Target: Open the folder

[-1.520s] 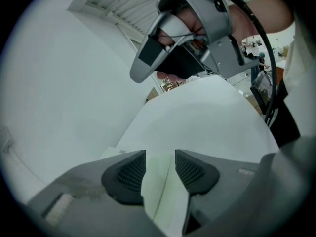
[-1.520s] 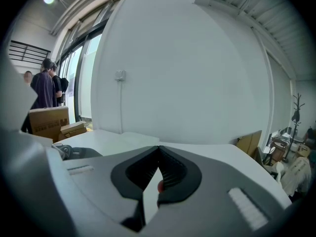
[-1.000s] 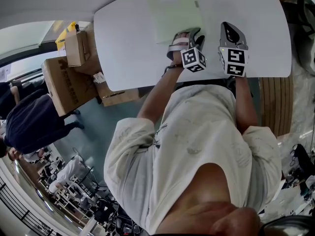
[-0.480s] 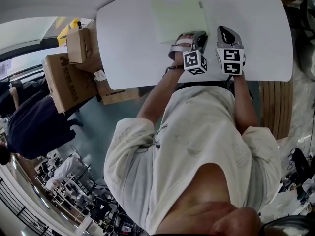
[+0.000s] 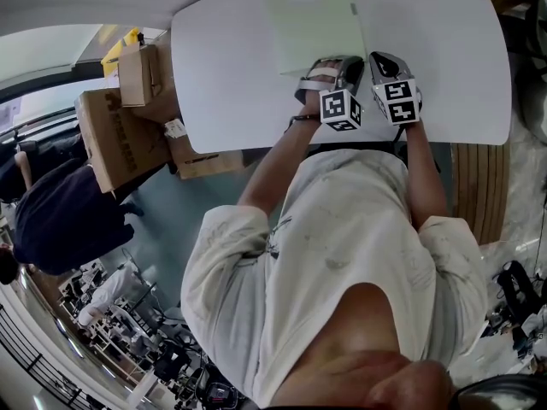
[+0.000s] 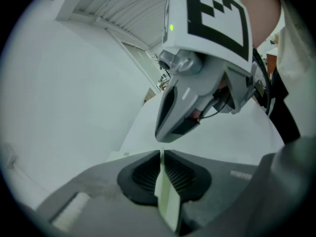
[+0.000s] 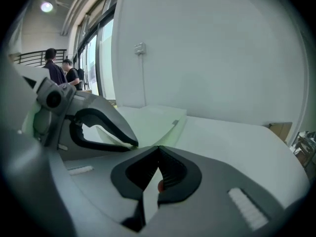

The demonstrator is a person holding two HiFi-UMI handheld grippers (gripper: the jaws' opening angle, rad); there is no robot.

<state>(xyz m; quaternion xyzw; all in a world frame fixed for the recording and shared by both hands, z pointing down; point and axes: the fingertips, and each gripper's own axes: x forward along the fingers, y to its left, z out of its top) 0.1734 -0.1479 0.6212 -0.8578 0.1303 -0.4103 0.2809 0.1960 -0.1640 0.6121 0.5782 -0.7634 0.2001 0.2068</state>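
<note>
1. Folder (image 5: 314, 20): pale green, lying flat on the far side of the white table (image 5: 444, 49).
2. Left gripper (image 6: 162, 154): we note the jaws closing, with the folder's near edge pinched between the pads.
3. Right gripper (image 5: 380, 58): jaws together and empty. It has come in close beside the left since a second ago.

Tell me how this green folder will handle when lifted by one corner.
Probably floppy: the folder cover looks sheet-thin where the left gripper's closing jaws pinch its edge. Likely light, lying flat on the table. Its smooth face may slip.
</note>
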